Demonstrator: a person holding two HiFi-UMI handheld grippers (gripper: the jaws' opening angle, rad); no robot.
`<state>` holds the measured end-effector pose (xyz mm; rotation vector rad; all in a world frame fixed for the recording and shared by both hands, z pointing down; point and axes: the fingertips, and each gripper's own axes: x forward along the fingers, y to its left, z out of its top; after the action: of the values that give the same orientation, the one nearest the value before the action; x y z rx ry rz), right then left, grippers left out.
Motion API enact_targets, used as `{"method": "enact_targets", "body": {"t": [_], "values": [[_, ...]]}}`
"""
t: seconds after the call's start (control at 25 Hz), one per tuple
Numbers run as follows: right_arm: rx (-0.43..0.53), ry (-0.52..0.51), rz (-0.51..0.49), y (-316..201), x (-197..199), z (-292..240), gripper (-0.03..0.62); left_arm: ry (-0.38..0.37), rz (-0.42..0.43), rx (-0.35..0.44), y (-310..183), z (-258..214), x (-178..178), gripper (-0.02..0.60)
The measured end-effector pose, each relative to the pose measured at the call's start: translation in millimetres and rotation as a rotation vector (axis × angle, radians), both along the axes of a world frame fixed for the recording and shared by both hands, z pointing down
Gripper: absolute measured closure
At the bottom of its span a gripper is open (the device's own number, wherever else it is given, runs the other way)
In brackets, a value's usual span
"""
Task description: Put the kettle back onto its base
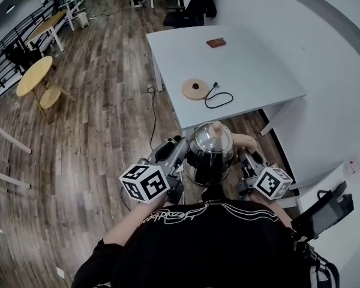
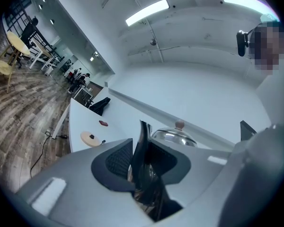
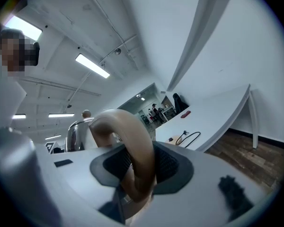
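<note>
A shiny steel kettle (image 1: 209,152) with a wooden lid knob hangs in the air between my two grippers, just short of the white table's near edge. My left gripper (image 1: 181,155) is shut on its dark spout (image 2: 143,143). My right gripper (image 1: 243,156) is shut on its tan wooden handle (image 3: 132,148). The round tan base (image 1: 195,89) with a black centre lies on the white table (image 1: 252,59), its black cord (image 1: 219,96) coiled beside it. The base also shows small in the left gripper view (image 2: 90,137).
A small brown object (image 1: 216,42) lies further back on the table. A black chair (image 1: 192,11) stands behind the table. Wooden floor with round yellow tables (image 1: 35,75) lies to the left. A white wall runs along the right. A black cable (image 1: 153,110) trails on the floor.
</note>
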<state>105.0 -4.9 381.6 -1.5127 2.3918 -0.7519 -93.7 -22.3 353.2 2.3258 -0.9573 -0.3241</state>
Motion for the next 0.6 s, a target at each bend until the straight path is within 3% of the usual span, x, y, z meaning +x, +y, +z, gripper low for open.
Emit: {"method": "enact_targets", "body": {"t": [0.28,0.48,0.6], "values": [[-0.019,-0.038,-0.042,-47,4,10,0.465,-0.024,-0.042,-0.018,-34,4,3,0.485],[-0.029,-0.054,-0.102,-132,2,33,0.465,-0.043,-0.098,-0.039,-110,23,3,0.485],[-0.055,-0.052,-0.133,-156,1,43,0.465,-0.043,-0.132,-0.066,-130,33,1,0.485]]}}
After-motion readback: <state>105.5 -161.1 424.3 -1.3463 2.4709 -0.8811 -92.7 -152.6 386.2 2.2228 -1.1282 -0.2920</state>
